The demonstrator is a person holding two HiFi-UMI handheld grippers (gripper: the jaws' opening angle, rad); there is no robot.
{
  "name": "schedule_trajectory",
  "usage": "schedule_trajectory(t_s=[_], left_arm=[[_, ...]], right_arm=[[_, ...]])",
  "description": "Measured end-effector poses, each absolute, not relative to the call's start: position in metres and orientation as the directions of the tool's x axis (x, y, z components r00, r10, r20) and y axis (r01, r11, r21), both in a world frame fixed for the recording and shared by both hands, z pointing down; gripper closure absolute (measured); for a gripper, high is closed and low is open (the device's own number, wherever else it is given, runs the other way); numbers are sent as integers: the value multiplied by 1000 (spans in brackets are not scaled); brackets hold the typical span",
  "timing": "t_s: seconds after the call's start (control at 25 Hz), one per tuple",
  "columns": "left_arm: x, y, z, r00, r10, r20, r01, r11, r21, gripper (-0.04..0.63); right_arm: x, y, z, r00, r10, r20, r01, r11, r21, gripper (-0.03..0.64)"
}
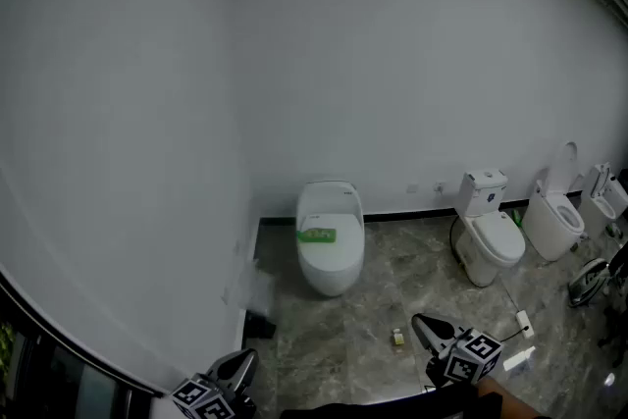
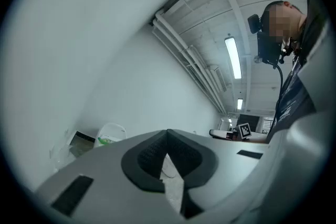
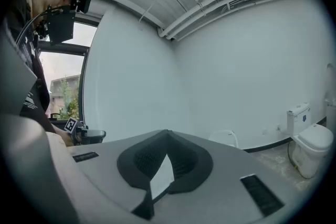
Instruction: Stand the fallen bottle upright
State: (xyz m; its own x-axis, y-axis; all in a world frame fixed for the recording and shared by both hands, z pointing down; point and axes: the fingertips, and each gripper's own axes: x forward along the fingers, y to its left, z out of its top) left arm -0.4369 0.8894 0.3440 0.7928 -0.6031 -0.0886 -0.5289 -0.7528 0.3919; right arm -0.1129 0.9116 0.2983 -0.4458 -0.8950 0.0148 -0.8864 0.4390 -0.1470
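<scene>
Near: left gripper [image 1: 245, 360], grey plastic, marker cube: jaws pressed together, empty. right gripper [image 1: 420, 321], same build: jaws tip to tip, nothing between. Small yellowish item [image 1: 396, 337], probably fallen bottle, lies on glossy grey marbled stone floor [image 1: 373, 260] just left of right gripper, well right of left gripper; right hand nearer. Long axis too small to read. Farther: smooth white egg-shaped ceramic toilet [image 1: 329, 255] with green label [image 1: 317, 235]; plain white wall [image 1: 392, 64].

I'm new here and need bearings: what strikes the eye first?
Against the pale wall stand a rounded toilet with a green label, in the middle, and a tank toilet further right. The left gripper and right gripper, both shut and empty, sit at the head view's bottom edge.
</scene>
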Motion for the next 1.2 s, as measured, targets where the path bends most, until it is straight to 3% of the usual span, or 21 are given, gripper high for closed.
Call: schedule_trajectory(t_s=[0.36,0.76,1.0,1.2], left_arm=[[-524,861,372,804,-584,-115,-510,-775,373,591],[-573,847,391,820,-557,-131,-479,-794,374,591],[-607,806,331,824,-555,-113,-476,-786,395,591],[-587,789,318,830,-547,-105,-464,-783,413,591]], right_arm=[[-209,876,312,-450,-893,-3,-886,447,-125,606],[-268,850,331,-454,-891,3,-886,451,-104,606],[-304,809,273,-448,-893,30,-888,441,-129,606],[-288,795,262,-449,-893,38,-889,442,-122,606]])
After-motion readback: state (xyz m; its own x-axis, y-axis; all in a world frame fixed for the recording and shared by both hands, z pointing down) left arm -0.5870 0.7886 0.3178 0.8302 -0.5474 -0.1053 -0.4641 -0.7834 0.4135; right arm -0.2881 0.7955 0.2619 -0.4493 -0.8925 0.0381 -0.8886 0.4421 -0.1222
